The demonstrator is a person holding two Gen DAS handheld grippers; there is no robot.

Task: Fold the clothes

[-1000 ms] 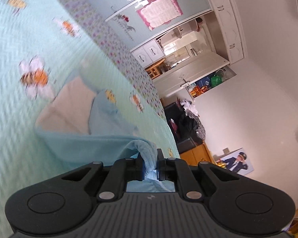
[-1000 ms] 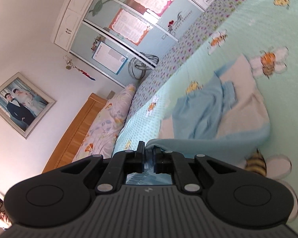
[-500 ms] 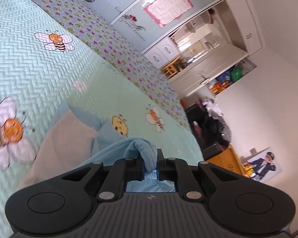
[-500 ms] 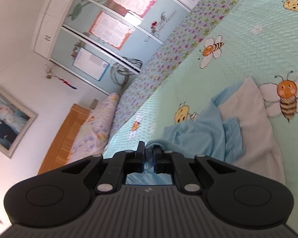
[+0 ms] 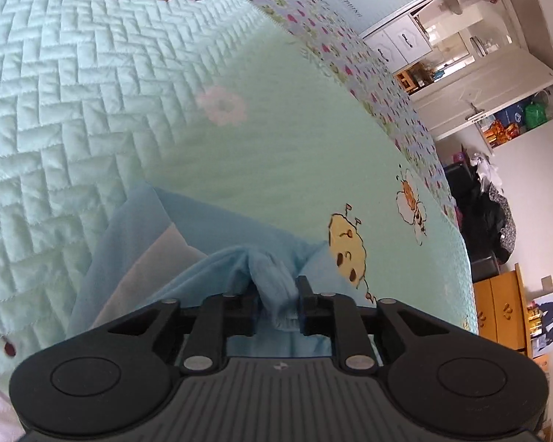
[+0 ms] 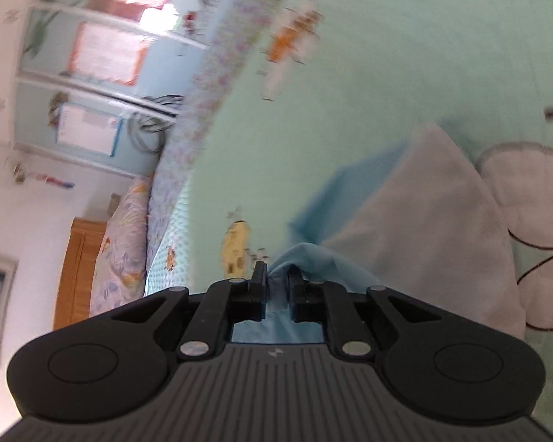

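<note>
A light blue garment [image 5: 202, 228] with a pale beige panel [image 5: 155, 258] lies on the mint quilted bedspread [image 5: 92, 92]. My left gripper [image 5: 277, 294] is low over it. Its jaws are opening, and a bunched blue hem still sits loosely between them. In the right wrist view the same garment [image 6: 424, 221] spreads to the right on the bedspread [image 6: 387, 55]. My right gripper [image 6: 277, 283] also has its jaws opening, with a blue fold of the garment lying slack in the gap. This view is motion-blurred.
Bee and flower prints dot the quilt. A floral pillow [image 6: 125, 243] leans by the wooden headboard [image 6: 77, 269] at the left. Beyond the bed's far edge stand a mirrored wardrobe [image 6: 103, 59], a wooden cabinet [image 5: 497, 305] and a dark heap of clothes [image 5: 490, 213].
Both grippers have swept forward and down across the bed, carrying the blue edge over the rest of the garment. Both pairs of jaws, tight on the cloth before, now stand wider.
</note>
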